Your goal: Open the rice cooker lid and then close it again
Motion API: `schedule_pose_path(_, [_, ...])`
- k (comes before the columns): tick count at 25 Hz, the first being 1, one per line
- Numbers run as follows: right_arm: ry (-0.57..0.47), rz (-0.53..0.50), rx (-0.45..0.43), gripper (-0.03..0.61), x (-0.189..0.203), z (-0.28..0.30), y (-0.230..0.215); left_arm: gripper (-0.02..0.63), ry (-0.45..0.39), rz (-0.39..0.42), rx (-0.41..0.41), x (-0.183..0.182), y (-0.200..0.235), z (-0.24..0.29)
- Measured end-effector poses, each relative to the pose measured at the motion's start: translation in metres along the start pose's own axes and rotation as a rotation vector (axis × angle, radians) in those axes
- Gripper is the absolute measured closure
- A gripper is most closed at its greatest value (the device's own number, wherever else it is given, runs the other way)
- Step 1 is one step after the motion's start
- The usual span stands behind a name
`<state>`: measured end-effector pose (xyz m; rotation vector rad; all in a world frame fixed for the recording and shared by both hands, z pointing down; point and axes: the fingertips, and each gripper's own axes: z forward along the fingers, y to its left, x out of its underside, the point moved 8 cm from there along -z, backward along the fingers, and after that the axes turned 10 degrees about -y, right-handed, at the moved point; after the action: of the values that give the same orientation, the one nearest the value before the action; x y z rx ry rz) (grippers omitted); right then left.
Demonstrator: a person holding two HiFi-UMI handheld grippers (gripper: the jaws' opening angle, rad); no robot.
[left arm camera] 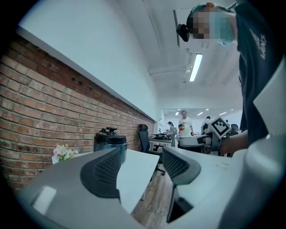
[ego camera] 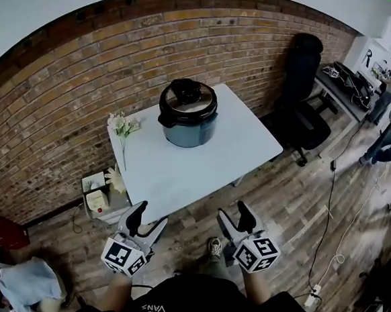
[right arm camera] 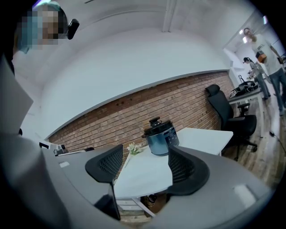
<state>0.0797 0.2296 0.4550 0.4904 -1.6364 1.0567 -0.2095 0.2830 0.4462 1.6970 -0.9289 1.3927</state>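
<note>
The rice cooker, blue-grey with a black lid that is down, stands on the far half of the white table, near the brick wall. Both grippers hover short of the table's near edge, pointing toward it. My left gripper is open with nothing between its jaws; in the left gripper view the cooker shows beyond its left jaw. My right gripper is also open and empty; the right gripper view frames the cooker above the gap between its jaws.
A sprig of white flowers lies on the table's left edge. A box of items sits on the floor to the table's left. A black office chair and a cluttered desk stand at right, with people nearby. Cables cross the wood floor.
</note>
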Motion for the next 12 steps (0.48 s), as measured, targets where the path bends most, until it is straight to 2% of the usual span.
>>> schedule_pose_path(12, [0.079, -0.022, -0.194, 0.268, -0.051, 0.103, -0.112, 0.342, -0.031, 0.055, -0.129, 0.003, 0.000, 0.142])
